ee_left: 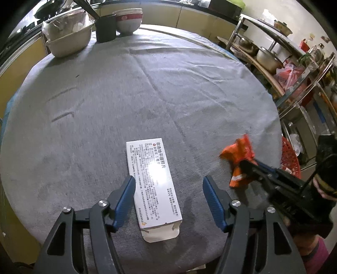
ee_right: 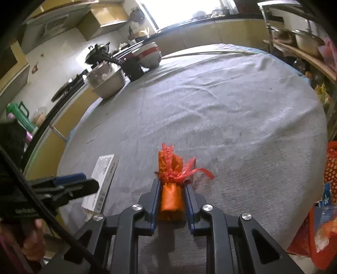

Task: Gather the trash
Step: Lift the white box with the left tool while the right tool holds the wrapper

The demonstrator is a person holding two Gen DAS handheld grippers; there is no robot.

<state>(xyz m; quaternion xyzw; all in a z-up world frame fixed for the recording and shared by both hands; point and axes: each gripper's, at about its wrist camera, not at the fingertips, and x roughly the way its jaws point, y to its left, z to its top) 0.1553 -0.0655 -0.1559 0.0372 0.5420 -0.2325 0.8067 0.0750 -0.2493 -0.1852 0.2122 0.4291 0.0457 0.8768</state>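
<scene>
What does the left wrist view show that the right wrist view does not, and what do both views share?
Only the left wrist view shows the printed top face of the white box lying between the open left hand-held gripper fingers. Only the right wrist view shows the green jug and the red string tied around the orange wrapper. Both show the grey tablecloth, the metal basin, the stacked bowls, and the right hand-held gripper shut on the wrapper.

We see the surface (ee_left: 147, 88) lying open across its wide middle, room enough for either gripper to pass. At the far left edge a metal basin (ee_left: 67, 42), a black cup (ee_left: 106, 28) and stacked bowls (ee_left: 129, 21) crowd together. Near us a white box (ee_left: 152, 185) lies flat, and a shelf rack (ee_left: 294, 69) hems the right side.
</scene>
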